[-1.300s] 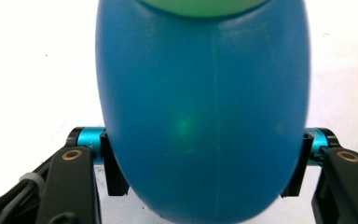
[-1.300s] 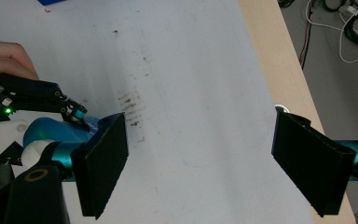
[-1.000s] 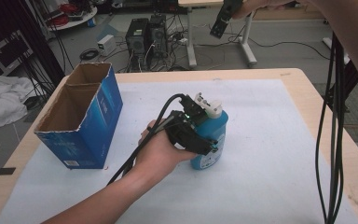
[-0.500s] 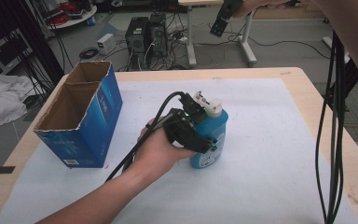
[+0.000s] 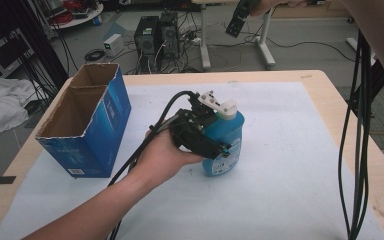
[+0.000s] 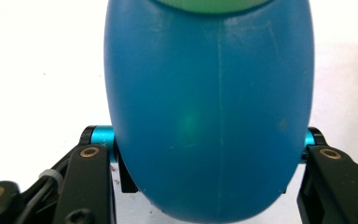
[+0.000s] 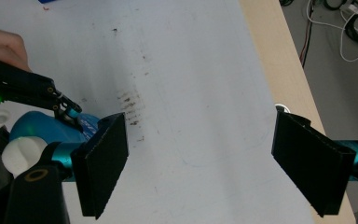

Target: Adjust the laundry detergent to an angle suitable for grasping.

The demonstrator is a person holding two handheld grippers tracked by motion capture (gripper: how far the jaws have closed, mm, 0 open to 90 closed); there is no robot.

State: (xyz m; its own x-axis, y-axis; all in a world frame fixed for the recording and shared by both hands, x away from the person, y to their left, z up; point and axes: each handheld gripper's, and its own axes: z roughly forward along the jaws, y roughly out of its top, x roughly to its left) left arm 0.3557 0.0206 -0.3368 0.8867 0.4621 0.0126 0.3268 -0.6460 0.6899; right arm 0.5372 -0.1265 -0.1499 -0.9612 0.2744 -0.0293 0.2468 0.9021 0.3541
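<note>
Box: an open blue cardboard box [image 5: 85, 130] stands at the left of the bench [image 5: 300, 150].
Left claw: the left claw [image 5: 215, 145] is clamped on the blue bottle [image 5: 227, 142], one jaw on each flank.
Bottle: upright, mid-bench, white cap, just beside the box.
Right claw: the right claw [image 7: 198, 170] is held high, jaws wide apart, holding nothing.

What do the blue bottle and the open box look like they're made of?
Bottle: probably moulded plastic, smooth and slightly glossy; a seam line runs down its body and light reflects softly off it. Its white cap looks like plastic too. Box: cardboard, with raw brown inner walls and a printed blue outside that looks faintly glossy.
</note>
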